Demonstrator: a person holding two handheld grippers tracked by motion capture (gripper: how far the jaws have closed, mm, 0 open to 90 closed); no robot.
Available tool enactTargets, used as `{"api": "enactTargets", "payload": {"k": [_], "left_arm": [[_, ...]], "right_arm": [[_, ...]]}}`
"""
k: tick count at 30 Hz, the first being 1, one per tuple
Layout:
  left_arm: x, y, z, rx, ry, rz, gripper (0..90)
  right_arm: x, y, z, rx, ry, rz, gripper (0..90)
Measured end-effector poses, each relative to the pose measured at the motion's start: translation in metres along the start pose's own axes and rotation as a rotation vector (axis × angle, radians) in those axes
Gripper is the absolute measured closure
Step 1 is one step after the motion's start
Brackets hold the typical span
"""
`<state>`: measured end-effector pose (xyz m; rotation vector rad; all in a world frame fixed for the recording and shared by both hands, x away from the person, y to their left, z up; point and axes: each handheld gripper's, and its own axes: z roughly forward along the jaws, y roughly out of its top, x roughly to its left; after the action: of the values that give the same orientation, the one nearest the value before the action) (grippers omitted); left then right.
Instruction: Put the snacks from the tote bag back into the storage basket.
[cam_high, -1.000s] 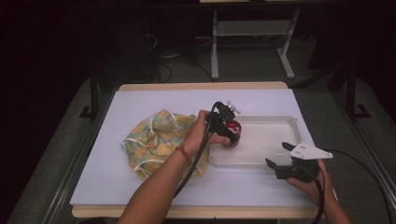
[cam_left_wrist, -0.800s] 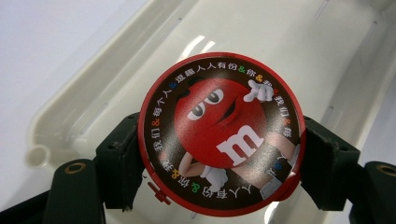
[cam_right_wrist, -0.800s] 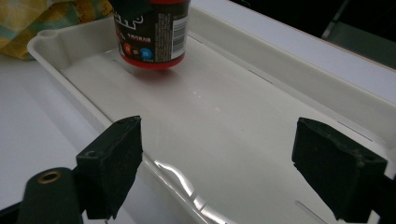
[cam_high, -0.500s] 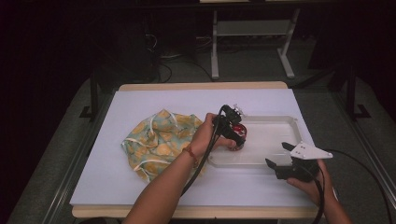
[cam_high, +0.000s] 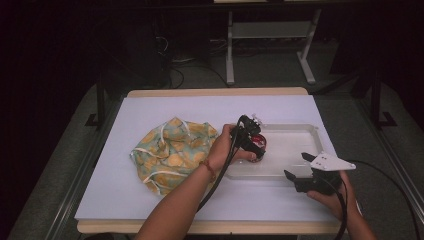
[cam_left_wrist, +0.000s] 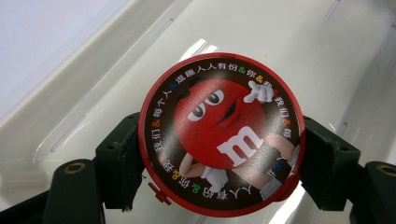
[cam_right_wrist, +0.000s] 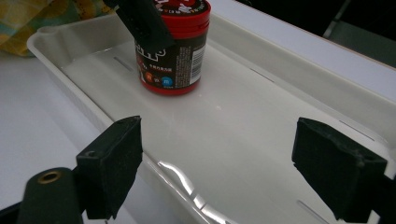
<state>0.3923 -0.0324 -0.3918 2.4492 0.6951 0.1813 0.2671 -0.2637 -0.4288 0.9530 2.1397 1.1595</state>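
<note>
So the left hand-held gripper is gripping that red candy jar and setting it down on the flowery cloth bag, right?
Not quite. The left hand-held gripper does grip the red candy jar, but the jar stands in the clear plastic tray, not on the flowery cloth bag, which lies beside the tray. The right gripper view shows the jar's base on the tray floor.

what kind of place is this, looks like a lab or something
Probably a lab or recording workspace, not a home. A white-covered table stands in a dark room, with a bare metal stand and loose cables on the floor behind. Each hand holds a cabled tool: left tool, right tool.
</note>
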Motion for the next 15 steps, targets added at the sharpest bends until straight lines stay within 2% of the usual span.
{"api": "enactTargets", "payload": {"k": [3, 7, 15], "left_arm": [[-0.0026, -0.0007, 0.0025, 0.001, 0.004, 0.009, 25.1], [-0.0019, -0.0018, 0.0033, -0.021, 0.002, -0.006, 25.0], [-0.0026, -0.0031, 0.0033, -0.034, -0.006, -0.008, 24.5]], "right_arm": [[0.0003, 0.0001, -0.0001, 0.0, 0.0, -0.003, 15.6], [0.0007, -0.0001, 0.0004, 0.003, 0.001, 0.001, 15.6], [0.0006, -0.0003, 0.0013, 0.006, 0.004, -0.001, 15.6]]}}
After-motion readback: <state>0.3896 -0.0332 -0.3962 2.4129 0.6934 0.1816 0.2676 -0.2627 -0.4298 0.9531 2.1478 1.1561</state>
